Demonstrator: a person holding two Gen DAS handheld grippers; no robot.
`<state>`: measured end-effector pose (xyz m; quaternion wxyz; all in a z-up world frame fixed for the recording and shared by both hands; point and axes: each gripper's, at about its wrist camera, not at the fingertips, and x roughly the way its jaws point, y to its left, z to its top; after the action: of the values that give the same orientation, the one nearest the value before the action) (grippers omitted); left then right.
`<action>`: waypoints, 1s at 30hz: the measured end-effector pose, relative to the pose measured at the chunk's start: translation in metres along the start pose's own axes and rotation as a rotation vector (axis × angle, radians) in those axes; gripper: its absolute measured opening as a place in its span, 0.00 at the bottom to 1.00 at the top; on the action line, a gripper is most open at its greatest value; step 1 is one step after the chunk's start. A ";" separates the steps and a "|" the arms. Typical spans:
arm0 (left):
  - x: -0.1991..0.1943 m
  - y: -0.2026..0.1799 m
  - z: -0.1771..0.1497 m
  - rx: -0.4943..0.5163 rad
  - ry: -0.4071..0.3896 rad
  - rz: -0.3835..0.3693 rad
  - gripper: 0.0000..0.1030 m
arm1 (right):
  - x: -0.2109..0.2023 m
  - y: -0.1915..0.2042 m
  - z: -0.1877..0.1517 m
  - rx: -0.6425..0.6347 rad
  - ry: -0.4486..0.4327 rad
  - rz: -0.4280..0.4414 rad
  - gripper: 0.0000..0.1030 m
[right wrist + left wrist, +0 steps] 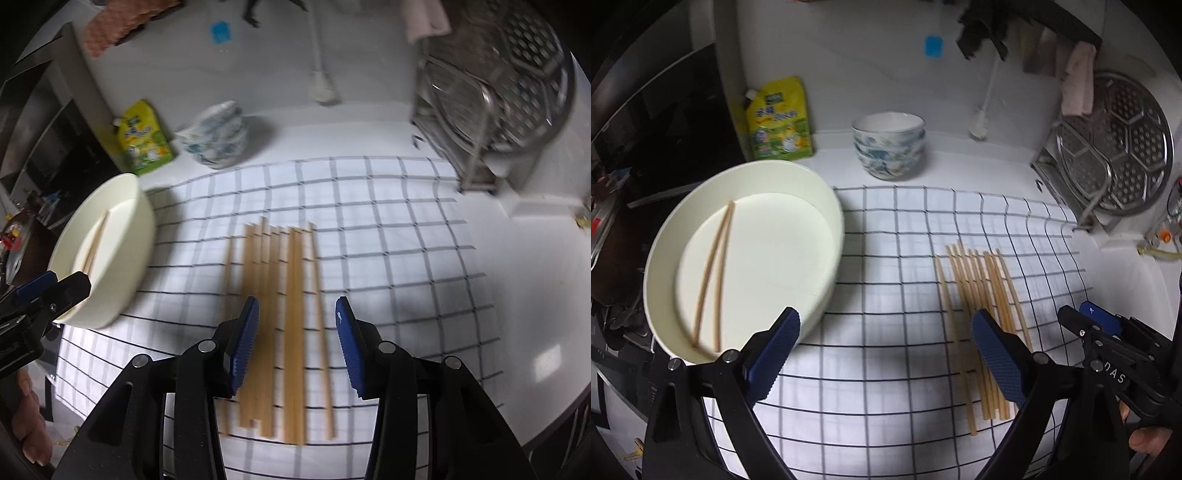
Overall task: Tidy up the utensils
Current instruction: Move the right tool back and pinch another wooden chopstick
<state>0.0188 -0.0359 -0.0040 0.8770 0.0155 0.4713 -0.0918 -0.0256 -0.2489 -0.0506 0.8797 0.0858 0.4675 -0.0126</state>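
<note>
A row of wooden chopsticks (pixel 284 325) lies side by side on the checked cloth (pixel 388 258), their lengths running away from the right wrist camera. The right gripper (pixel 297 343) hangs above the near half of that row with its blue pads (pixel 349 347) set apart at a middling width and nothing between them — the sticks show through the gap, on the cloth below, untouched. Most of the bundle falls between the two fingers; one stick lies off to the left of the left pad.

In the left wrist view the same chopsticks (pixel 982 325) lie under and just behind that gripper's right finger, off to the right side. The left gripper (pixel 882 354) stands wide, jaws empty, over bare cloth (pixel 886 258) between the row and a cream round basin (pixel 812 192). Its left pad (pixel 774 350) overlaps the basin's near rim in the picture; contact cannot be told. Two more chopsticks (pixel 711 273) lie inside the basin, crossing near their far ends.

Behind the cloth stands a stack of patterned bowls (pixel 888 147), a yellow refill pouch (pixel 779 118) to its left and a metal steamer rack (pixel 1115 144) to the right — all on the white counter (pixel 960 162).
</note>
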 end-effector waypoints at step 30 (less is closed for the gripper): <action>0.096 -0.036 -0.047 0.012 0.166 0.055 0.90 | 0.075 -0.025 -0.041 -0.128 0.103 -0.062 0.43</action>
<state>0.0248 -0.0803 -0.1075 0.8370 0.0412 0.5412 -0.0689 -0.0196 -0.2621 -0.1382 0.8573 0.0153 0.5145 -0.0053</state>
